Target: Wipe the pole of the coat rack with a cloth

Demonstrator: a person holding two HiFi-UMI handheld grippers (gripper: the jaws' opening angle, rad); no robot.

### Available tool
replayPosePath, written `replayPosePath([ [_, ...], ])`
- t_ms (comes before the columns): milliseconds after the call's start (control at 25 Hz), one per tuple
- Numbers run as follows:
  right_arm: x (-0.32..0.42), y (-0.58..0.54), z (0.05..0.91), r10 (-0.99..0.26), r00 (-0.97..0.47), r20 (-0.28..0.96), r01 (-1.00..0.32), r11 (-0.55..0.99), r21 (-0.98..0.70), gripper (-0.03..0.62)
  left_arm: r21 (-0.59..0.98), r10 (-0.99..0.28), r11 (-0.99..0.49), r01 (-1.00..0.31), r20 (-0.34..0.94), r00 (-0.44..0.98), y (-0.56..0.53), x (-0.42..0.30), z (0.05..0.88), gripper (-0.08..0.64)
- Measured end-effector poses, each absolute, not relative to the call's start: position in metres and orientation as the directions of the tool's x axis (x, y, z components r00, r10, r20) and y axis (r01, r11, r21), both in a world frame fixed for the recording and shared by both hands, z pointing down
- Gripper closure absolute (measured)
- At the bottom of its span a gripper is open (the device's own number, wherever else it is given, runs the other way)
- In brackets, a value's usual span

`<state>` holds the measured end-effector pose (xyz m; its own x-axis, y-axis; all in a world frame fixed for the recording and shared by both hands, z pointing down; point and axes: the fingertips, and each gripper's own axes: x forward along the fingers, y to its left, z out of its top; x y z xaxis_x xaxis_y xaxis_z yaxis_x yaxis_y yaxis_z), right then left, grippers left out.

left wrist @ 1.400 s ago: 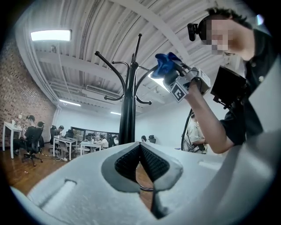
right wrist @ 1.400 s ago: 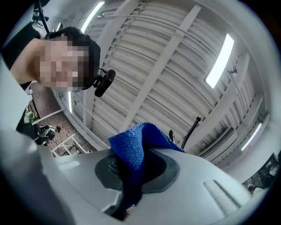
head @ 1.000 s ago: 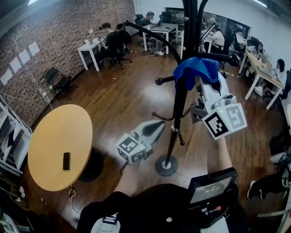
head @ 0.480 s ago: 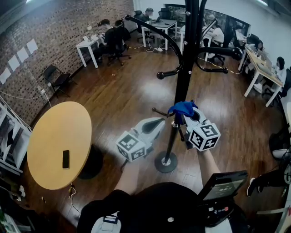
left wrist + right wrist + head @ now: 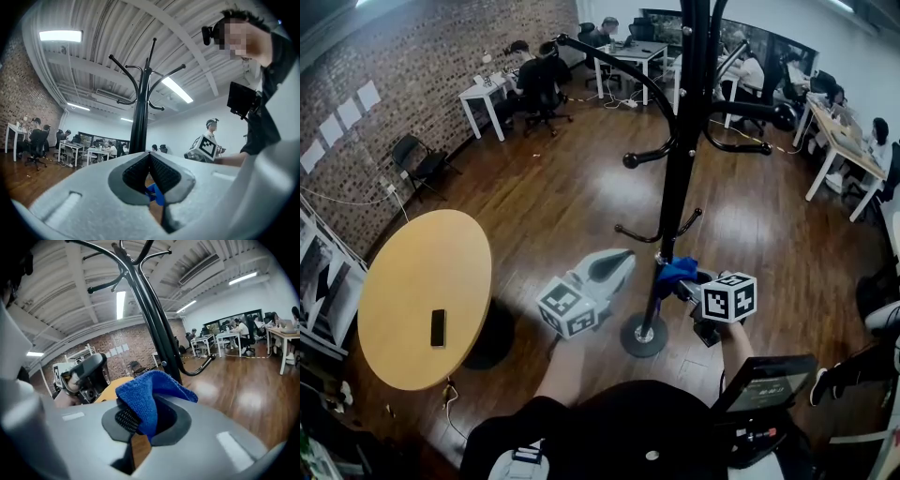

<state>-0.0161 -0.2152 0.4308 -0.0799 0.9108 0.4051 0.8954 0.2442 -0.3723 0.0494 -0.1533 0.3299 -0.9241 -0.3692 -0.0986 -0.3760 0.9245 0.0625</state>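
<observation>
Cloth [image 5: 145, 399]: blue, folded, pinched in the fingers [image 5: 125, 421] of my right gripper [image 5: 685, 282], which are clamped tight on it. A flap stands up past the tips. It sits low on the coat rack, against the pole [image 5: 673, 187] and just above the round base [image 5: 643, 336].

Pole: black, upright, long axis vertical, directly ahead of the right fingers. I judge the coming stroke must run along it, upward.

Right gripper: the nearer to the pole.

Left gripper [image 5: 622, 259]: fingers pressed together, holding nothing. It lies left of the pole and apart from it.

Hidden: whether the cloth wraps the pole or only presses one side, I cannot tell. The pole's top is cut off in the head view.

Further off: round wooden surface [image 5: 422, 300] with a dark phone [image 5: 437, 330]; beyond it, desks and seated people.
</observation>
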Motion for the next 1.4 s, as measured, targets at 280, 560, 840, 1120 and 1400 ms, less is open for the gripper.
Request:
replayPosePath([
  [280, -0.05, -0.19, 0.436, 0.904, -0.281, 0.323, 0.917, 0.352, -0.189, 0.566, 0.065, -0.361, 0.928, -0.368, -0.09, -0.928, -0.148, 0.051, 0.333, 0.565],
  [560, -0.058, -0.185, 0.267, 0.931, -0.327, -0.16, 0.942, 0.308, -0.135, 0.566, 0.049, -0.36, 0.929, -0.366, -0.097, -0.928, -0.145, 0.051, 0.326, 0.565],
  [840, -0.028, -0.193, 0.075, 0.859, -0.225, -0.459, 0.942, 0.312, 0.122, 0.566, 0.019, -0.363, 0.93, -0.366, -0.099, -0.927, -0.138, 0.057, 0.318, 0.565],
  [1120, 0.069, -0.264, 0.0, 0.743, -0.032, -0.669, 0.9, 0.313, 0.303, 0.566, -0.011, -0.351, 0.936, -0.353, -0.115, -0.929, -0.136, 0.053, 0.312, 0.565],
  [1400, 0.069, -0.273, -0.004, 0.707, -0.077, -0.703, 0.895, 0.36, 0.264, 0.566, -0.023, -0.381, 0.924, -0.381, -0.121, -0.917, -0.135, 0.054, 0.309, 0.565],
])
